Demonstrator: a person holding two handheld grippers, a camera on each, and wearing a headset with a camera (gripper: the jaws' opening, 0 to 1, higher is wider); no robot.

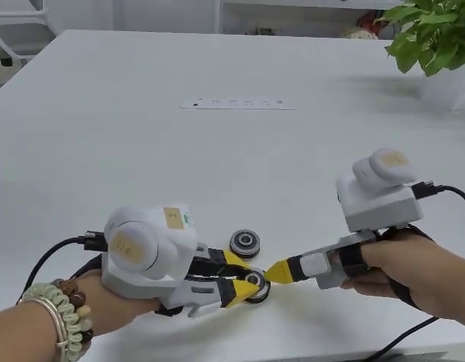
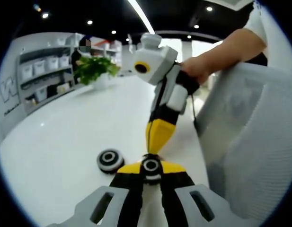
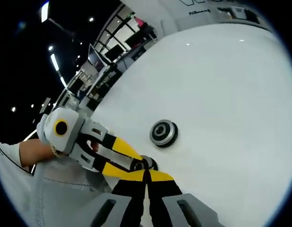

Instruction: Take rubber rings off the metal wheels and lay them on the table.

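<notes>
We hold the left tool clamped on a metal wheel at 6 o'clock on the white surface. The right tool points in from 3 o'clock, its yellow tips pressed together against that wheel's rim. A second wheel lies flat just beside it at 12 o'clock, and both wear their black rubber rings.

Free wheel on table, just behind clamped wheel.
</notes>
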